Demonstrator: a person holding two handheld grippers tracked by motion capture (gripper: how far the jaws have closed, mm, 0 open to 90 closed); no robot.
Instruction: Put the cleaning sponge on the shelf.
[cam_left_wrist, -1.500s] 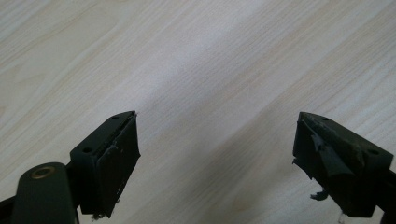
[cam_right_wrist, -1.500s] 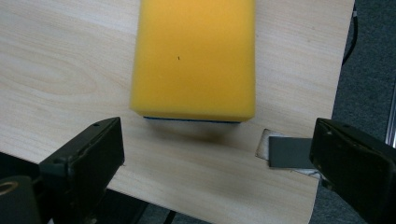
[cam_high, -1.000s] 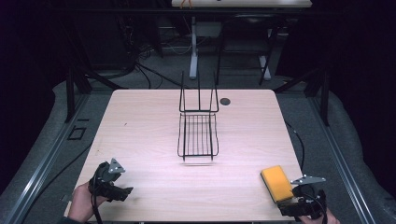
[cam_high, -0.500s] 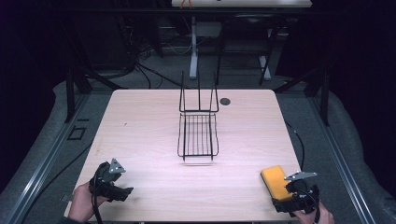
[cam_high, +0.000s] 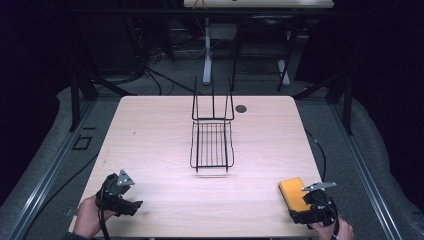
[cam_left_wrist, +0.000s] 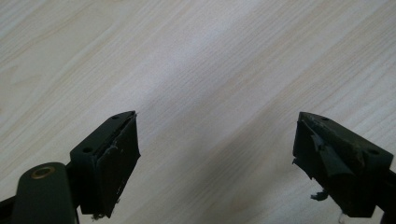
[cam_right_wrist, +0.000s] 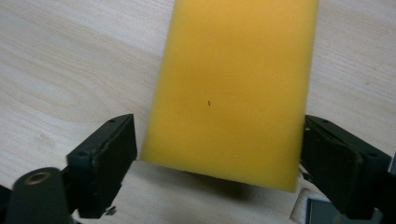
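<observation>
Yellow sponge (cam_right_wrist: 233, 88) lying flat on the table (cam_high: 150, 145), near its front right corner, well apart from the wire rack (cam_high: 212, 142) at centre. Right gripper (cam_right_wrist: 217, 154) straddles the sponge, jaws spread, not pinching. Left gripper (cam_left_wrist: 217, 154) spread over bare wood; nothing stands between.

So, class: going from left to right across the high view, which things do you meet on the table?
Left gripper → black wire rack → small dark round spot on the table → yellow sponge → right gripper.
</observation>
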